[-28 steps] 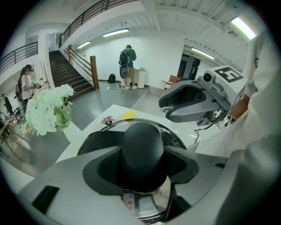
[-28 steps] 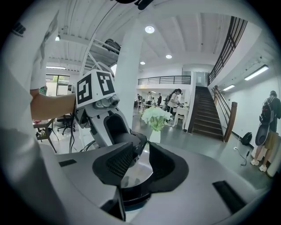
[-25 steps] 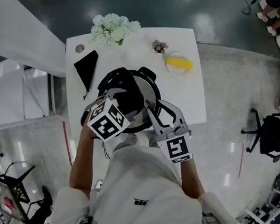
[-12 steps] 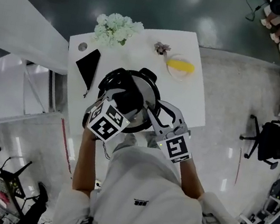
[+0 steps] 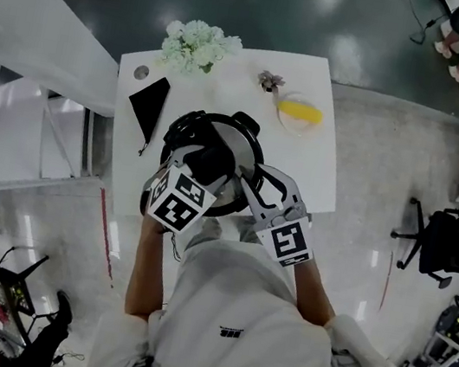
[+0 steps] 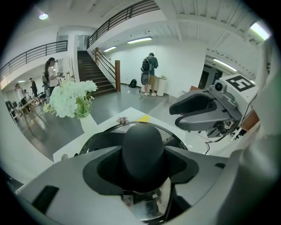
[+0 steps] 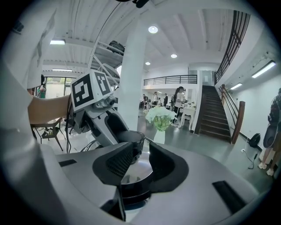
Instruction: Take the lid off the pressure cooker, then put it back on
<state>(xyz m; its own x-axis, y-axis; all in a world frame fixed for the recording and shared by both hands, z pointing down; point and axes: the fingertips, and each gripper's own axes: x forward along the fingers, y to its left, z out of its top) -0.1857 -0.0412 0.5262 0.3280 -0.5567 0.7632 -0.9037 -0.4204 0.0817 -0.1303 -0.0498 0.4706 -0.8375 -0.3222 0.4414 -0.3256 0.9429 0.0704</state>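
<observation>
**Step in hand.** Lid (image 5: pixel 235 140) sits on cooker (image 5: pixel 256 164), mid-table (image 5: pixel 230 82). Your left gripper (image 6: pixel 144 154) is clenched on lid knob (image 6: pixel 142 138). Your right gripper (image 7: pixel 140 160) looks clamped on side handle (image 7: pixel 131 193), bracing pot. Judged step: twist at knob. Unlocking or relocking, cannot tell.

**Next move.** Keep handle braced and turn knob about own axis. Then lift lid straight, or if reseating, press it level.

**Writing.** Small red-marked label (image 6: pixel 127 201) below knob is unreadable. Marker cubes (image 5: pixel 180 202) carry patterns only. Shirt (image 5: pixel 228 292) print is too small to read.
</observation>
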